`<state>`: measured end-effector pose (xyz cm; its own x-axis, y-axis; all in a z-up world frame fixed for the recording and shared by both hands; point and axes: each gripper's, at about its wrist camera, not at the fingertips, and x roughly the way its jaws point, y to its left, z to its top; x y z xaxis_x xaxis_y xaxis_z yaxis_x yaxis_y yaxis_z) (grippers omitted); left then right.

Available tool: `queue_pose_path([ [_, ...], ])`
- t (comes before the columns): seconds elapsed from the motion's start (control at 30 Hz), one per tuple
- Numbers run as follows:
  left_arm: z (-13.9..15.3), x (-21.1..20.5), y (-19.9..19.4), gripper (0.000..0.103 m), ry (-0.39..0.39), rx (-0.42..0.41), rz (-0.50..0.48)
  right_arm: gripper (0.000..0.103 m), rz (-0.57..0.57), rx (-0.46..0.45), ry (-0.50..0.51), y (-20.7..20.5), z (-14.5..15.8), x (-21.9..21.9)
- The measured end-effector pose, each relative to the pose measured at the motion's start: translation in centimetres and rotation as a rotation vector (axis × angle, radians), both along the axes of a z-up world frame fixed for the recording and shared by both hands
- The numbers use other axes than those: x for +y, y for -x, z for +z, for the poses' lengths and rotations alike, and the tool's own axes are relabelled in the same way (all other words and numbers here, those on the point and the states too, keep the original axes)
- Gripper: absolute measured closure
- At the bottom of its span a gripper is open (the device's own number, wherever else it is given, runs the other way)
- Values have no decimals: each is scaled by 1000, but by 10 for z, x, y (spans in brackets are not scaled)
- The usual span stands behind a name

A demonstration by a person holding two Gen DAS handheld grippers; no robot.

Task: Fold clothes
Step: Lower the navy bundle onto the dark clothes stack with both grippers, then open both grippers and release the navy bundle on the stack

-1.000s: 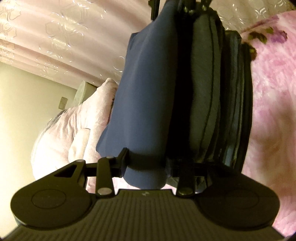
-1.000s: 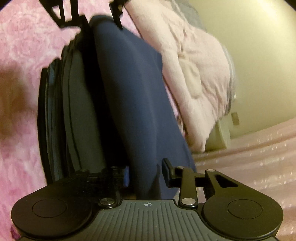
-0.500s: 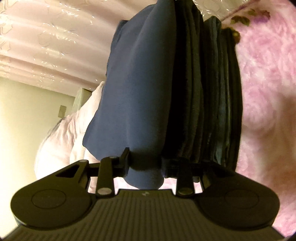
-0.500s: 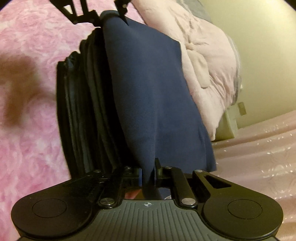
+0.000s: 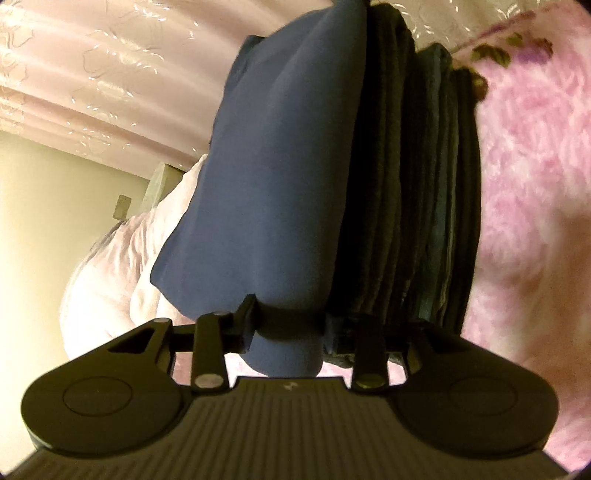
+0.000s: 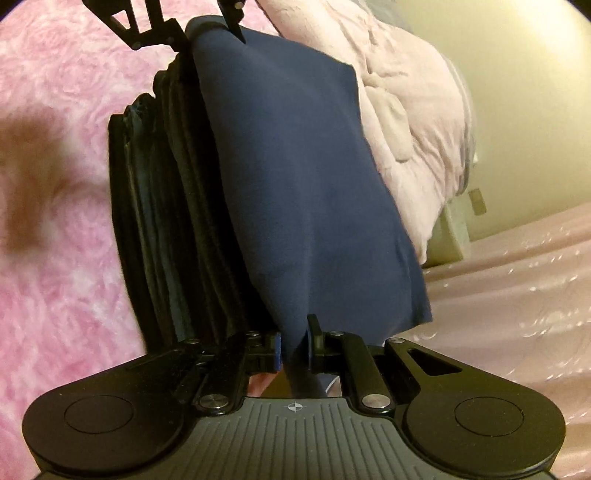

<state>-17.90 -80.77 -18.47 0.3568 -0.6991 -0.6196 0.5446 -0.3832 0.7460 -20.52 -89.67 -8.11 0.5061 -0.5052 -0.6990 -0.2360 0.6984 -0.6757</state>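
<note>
A folded navy blue garment stretches between both grippers, lying against a stack of dark folded clothes on the fluffy pink bedspread. My left gripper is shut on a thick rolled end of the garment. In the right wrist view, my right gripper is shut on the thin near edge of the same blue garment. The dark stack sits just beside it. The left gripper shows at the garment's far end.
A pale pink quilt is bunched up beyond the clothes. A shiny pink curtain and a cream wall with a socket lie behind. The bedspread has a brown blotch on it.
The right gripper's jaws came together onto the blue garment's edge. The garment has settled closer against the dark stack, and the left gripper's hold is unchanged.
</note>
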Motion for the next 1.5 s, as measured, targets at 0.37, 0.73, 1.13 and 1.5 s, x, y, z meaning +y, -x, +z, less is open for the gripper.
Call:
queue_pose_path([
  [0.37,34,25,-26,68,0,132,144,88,-154,-134,-166,10,49,19],
  [0.73,66,-10,-47,73,83,427,302,87,-339,-282,-511,-54,48,0],
  [1.13,81,-17,-57,74,126,541,390,60,-492,-440,-589,-34,71,-26],
  [1.5,80,-25,-62,76,117,612,500,52,-565,-446,-680,-18,81,-37],
])
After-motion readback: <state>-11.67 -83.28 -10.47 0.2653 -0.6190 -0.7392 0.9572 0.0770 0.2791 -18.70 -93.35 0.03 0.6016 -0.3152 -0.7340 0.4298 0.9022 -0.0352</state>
